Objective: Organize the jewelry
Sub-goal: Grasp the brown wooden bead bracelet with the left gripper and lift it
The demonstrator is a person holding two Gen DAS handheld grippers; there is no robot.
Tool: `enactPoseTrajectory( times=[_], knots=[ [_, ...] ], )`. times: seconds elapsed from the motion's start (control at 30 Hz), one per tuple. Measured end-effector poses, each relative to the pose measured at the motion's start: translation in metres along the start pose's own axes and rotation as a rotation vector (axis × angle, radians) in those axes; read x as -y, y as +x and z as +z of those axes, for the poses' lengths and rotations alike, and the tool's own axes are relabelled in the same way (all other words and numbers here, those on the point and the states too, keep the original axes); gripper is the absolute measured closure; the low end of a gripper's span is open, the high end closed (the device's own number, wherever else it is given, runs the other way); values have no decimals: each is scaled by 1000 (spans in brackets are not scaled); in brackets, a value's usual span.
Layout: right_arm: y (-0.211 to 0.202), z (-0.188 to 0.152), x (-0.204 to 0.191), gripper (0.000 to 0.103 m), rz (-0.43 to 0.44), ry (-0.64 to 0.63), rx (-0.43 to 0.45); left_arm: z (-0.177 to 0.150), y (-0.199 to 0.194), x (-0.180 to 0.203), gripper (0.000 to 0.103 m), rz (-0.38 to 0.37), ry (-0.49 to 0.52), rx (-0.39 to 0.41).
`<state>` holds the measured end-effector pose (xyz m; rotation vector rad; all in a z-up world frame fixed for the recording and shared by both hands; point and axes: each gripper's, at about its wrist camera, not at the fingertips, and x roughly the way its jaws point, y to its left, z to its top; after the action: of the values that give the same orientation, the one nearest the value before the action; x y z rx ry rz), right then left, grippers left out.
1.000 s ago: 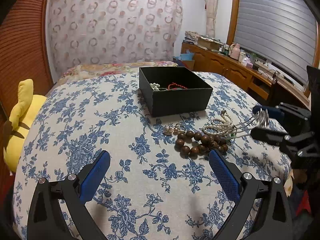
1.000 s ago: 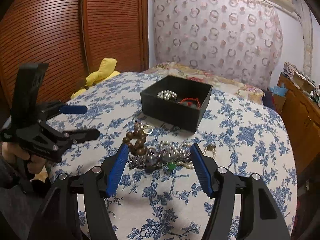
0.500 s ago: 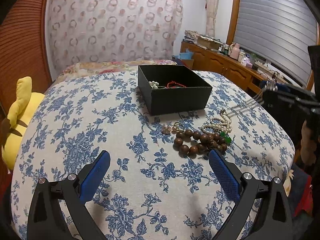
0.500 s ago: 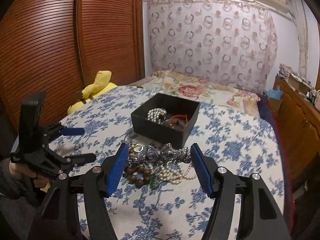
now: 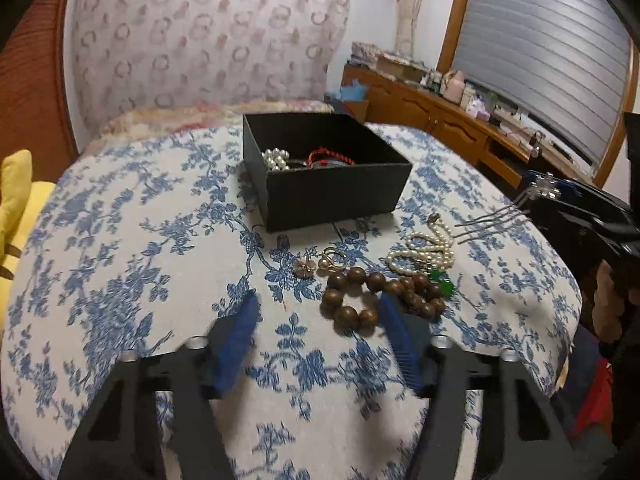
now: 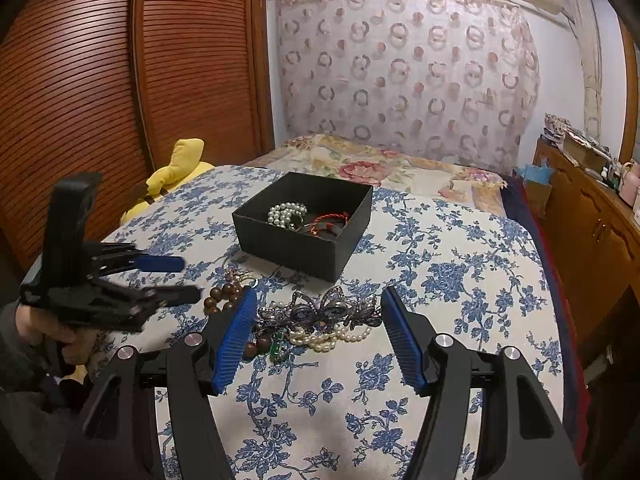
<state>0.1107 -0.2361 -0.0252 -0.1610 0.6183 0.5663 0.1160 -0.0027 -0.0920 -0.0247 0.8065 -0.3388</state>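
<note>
right gripper (image 6: 316, 336) pinching silver filigree hair comb (image 6: 320, 312) across its stiff, light, snag-prone body | left gripper (image 5: 316, 328) jaws just closing, part-spread, empty — brown wooden bead bracelet (image 5: 372, 296) ahead: hard, rolls

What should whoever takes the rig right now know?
Right gripper: jaws shut on the silver hair comb, lifted off the bedspread.
Left gripper: jaws have just been closing, nothing gripped; wooden bead bracelet lies just ahead of the tips.
Done: pearl bracelet and red cord bracelet are in the black box.
Left: box the comb, then the wooden bracelet, pearl strand, green piece and small rings.
</note>
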Motion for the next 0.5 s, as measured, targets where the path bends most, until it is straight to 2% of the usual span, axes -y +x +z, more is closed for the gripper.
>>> enactPoseTrajectory(
  times=[0.07, 0.2, 0.27, 0.3, 0.33, 0.5],
  knots=[
    [2, -1, -1, 37, 4, 0, -1, 4, 10, 0, 53, -14, 5, -31],
    [4, 1, -5, 37, 7, -8, -3, 10, 28, 6, 72, -19, 40, -87],
    [4, 2, -7, 37, 9, -12, 0, 11, 30, 9, 75, -6, 56, -90],
    [4, 2, -7, 37, 10, -13, 1, 12, 30, 10, 87, -10, 61, -94],
    [4, 3, -8, 37, 12, -16, 4, 12, 28, 10, 91, -28, 57, -96],
    [2, 6, -10, 37, 12, -25, 11, 15, 12, 18, 91, -22, 75, -57]
  ],
)
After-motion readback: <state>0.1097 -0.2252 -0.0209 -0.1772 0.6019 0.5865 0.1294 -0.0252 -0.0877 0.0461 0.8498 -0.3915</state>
